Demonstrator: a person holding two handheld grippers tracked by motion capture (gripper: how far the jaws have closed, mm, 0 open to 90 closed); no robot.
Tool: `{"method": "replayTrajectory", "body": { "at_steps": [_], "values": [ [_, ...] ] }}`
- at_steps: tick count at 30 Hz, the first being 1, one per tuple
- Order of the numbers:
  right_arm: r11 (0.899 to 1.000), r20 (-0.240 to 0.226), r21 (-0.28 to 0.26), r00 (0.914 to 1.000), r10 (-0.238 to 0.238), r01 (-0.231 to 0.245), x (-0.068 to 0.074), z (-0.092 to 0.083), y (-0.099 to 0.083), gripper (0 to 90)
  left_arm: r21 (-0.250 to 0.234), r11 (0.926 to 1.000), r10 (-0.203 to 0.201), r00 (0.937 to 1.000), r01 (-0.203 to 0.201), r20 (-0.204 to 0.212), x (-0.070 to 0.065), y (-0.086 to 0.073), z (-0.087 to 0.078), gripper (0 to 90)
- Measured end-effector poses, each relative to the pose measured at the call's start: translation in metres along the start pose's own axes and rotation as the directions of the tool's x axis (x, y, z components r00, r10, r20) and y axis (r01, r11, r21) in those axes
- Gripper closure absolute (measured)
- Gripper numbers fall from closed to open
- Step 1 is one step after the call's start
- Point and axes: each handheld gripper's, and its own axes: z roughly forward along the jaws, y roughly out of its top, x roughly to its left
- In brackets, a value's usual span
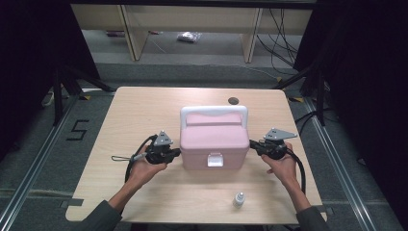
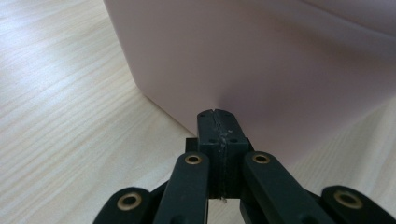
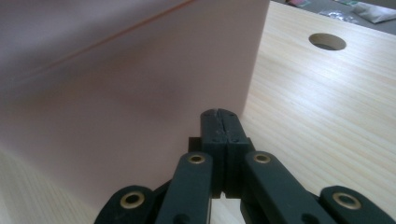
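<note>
A pink box (image 1: 214,142) with a white handle (image 1: 213,111) and a white front latch (image 1: 215,160) stands closed in the middle of the wooden table (image 1: 144,108). My left gripper (image 1: 179,152) is shut with nothing between its jaws, its tips at the box's left wall (image 2: 261,70). My right gripper (image 1: 251,143) is shut and empty too, its tips at the box's right wall (image 3: 121,93). In each gripper view the black jaws meet flat together, left gripper (image 2: 217,113) and right gripper (image 3: 220,112) alike, right in front of the pink wall.
A small white dropper bottle (image 1: 238,199) stands near the table's front edge, right of centre. A round cable hole (image 1: 233,101) (image 3: 327,41) lies behind the box. Desk legs and cables stand on the floor beyond the table.
</note>
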Motion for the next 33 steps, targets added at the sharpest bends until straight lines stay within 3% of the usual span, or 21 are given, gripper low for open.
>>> {"method": "replayTrajectory", "body": {
  "at_steps": [6,7,8,12,15,19,24,29,30,33],
  "values": [
    [1.000,-0.002,-0.003,0.9999,-0.010,0.010,0.003,0.005,0.004,90.0,-0.008,0.9999,-0.013,0.9999,0.013,0.007,0.004,0.001,0.002,89.6],
    [1.000,-0.006,0.002,0.9999,0.009,-0.009,0.004,0.004,0.005,90.0,-0.012,0.9997,-0.019,0.9998,0.019,-0.004,0.003,0.001,0.003,89.7],
    [1.000,-0.007,-0.006,0.9999,-0.010,0.009,0.004,0.007,0.006,90.0,-0.009,0.9998,-0.017,0.9998,0.017,-0.008,0.004,0.001,0.003,89.6],
    [1.000,-0.010,0.013,0.9999,0.009,-0.008,0.006,0.007,0.006,90.0,-0.010,0.9998,-0.019,0.9998,0.019,-0.011,0.003,0.001,0.003,89.6],
    [1.000,-0.005,-0.007,1.0000,-0.004,0.004,0.004,0.008,0.006,90.0,-0.005,1.0000,-0.005,1.0000,0.005,-0.007,0.003,0.002,0.003,89.6],
    [1.000,-0.018,0.006,0.9996,0.024,-0.024,0.005,0.008,0.005,90.0,-0.005,0.9999,-0.011,0.9999,0.011,-0.009,0.003,0.003,0.004,89.6],
    [1.000,-0.003,-0.005,1.0000,0.002,-0.002,0.004,0.010,0.005,90.0,-0.003,0.9999,-0.012,0.9999,0.012,-0.011,0.003,0.003,0.004,89.7],
    [1.000,-0.011,0.005,0.9998,0.014,-0.014,0.004,0.011,0.006,90.0,0.000,0.9999,-0.012,0.9999,0.012,-0.013,0.005,0.003,0.004,89.7],
    [0.999,-0.028,0.012,0.9985,0.046,-0.046,0.006,0.012,0.007,90.0,0.002,0.9999,-0.011,0.9998,0.011,-0.016,0.006,0.002,0.003,89.7],
    [1.000,-0.019,0.007,0.9994,0.028,-0.028,0.006,0.014,0.008,90.0,0.001,0.9998,-0.020,0.9996,0.020,-0.017,0.008,0.002,0.002,89.7]
  ]
}}
